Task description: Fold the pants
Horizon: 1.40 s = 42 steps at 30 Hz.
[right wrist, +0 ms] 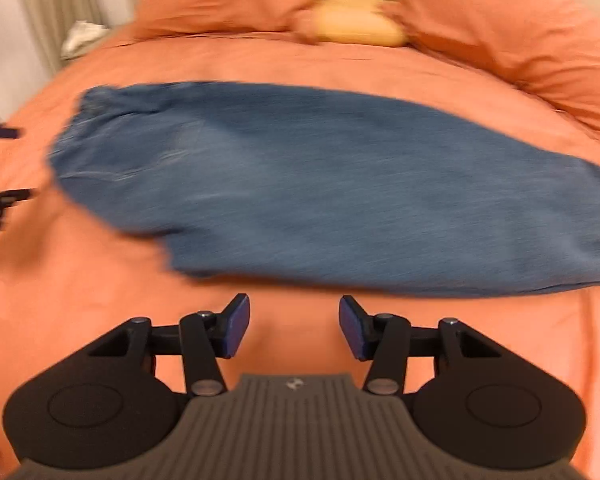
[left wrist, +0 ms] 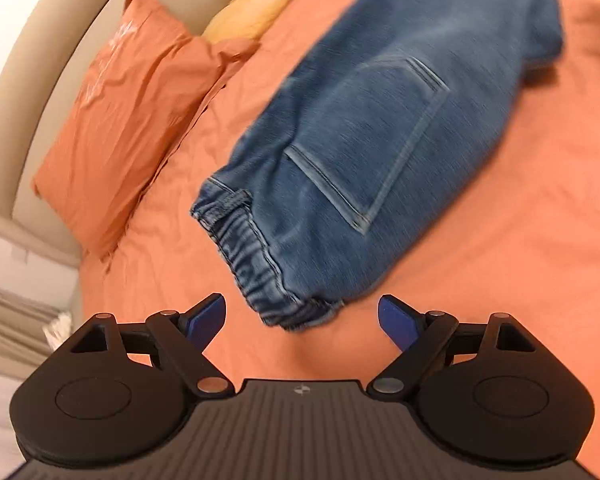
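A pair of blue denim pants (left wrist: 380,140) lies folded lengthwise on a bed covered by an orange sheet (left wrist: 520,260), the cloth soft and faintly creased. From the left wrist view, the gathered elastic waistband (left wrist: 256,256) sits nearest the camera, with a stitched patch pocket (left wrist: 372,140) facing up and a belt loop at the waistband's edge. The left tool (left wrist: 300,322) hovers just short of the waistband, its blue-padded fingers (left wrist: 206,320) spread wide with nothing between them. The right tool (right wrist: 294,330) hangs over bare sheet near the long edge of the pants (right wrist: 340,184), its pads about half apart and gripping nothing. Two orange pillows (right wrist: 500,32) in wrinkled cases lean against a beige padded headboard (left wrist: 72,52), a rounded yellow cushion (right wrist: 360,20) tucked between them. Pale printing on one pillowcase is too blurred to read. Both views are smeared by motion blur.
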Tool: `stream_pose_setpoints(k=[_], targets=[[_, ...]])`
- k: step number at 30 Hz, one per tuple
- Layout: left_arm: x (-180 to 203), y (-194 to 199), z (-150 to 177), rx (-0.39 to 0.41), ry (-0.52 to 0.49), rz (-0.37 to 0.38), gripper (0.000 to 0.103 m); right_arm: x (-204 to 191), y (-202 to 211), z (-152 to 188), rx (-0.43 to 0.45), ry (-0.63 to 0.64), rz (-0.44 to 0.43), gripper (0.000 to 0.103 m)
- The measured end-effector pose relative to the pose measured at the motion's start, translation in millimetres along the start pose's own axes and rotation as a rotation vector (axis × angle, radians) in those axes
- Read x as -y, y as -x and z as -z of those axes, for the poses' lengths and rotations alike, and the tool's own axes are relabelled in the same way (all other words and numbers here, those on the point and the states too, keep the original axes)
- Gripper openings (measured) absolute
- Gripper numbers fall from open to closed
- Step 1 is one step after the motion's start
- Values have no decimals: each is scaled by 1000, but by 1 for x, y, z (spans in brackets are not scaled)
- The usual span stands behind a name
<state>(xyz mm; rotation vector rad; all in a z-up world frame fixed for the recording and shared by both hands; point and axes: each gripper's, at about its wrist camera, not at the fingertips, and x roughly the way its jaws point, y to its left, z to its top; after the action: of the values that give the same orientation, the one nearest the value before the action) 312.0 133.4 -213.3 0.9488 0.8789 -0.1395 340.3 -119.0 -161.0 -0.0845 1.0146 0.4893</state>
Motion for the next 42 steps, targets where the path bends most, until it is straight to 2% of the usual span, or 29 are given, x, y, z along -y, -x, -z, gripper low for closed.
stream_pose_setpoints(k=[4, 8, 15, 18, 19, 24, 28, 32, 35, 37, 39, 42], targets=[[11, 5, 9, 22, -36, 4, 100, -37, -20, 6, 24, 21, -5, 44], [13, 11, 15, 54, -45, 7, 100, -58, -38, -2, 63, 71, -7, 44], [18, 4, 24, 95, -85, 13, 100, -71, -73, -25, 81, 139, 96, 44], [25, -6, 23, 106, -127, -5, 100, -68, -70, -30, 55, 129, 68, 22], [28, -10, 22, 112, -142, -13, 100, -67, -66, -30, 45, 145, 58, 19], [46, -34, 19, 160, -254, -69, 100, -61, -62, -9, -40, 262, 15, 13], [65, -60, 22, 148, -393, -132, 100, -55, -78, -11, -43, 195, -1, 13], [77, -76, 25, 182, -503, -254, 100, -49, -83, -10, -38, 152, -28, 13], [83, -91, 19, 170, -542, -301, 94, -45, -86, -10, -46, 121, -44, 13], [84, -97, 12, 142, -561, -306, 81, -44, -88, -9, -52, 103, -48, 13], [86, -95, 9, 118, -584, -300, 70, -43, -85, -11, -46, 83, -56, 12], [74, -78, 6, 137, -552, -302, 63, -44, -65, -14, -9, 110, -87, 11]])
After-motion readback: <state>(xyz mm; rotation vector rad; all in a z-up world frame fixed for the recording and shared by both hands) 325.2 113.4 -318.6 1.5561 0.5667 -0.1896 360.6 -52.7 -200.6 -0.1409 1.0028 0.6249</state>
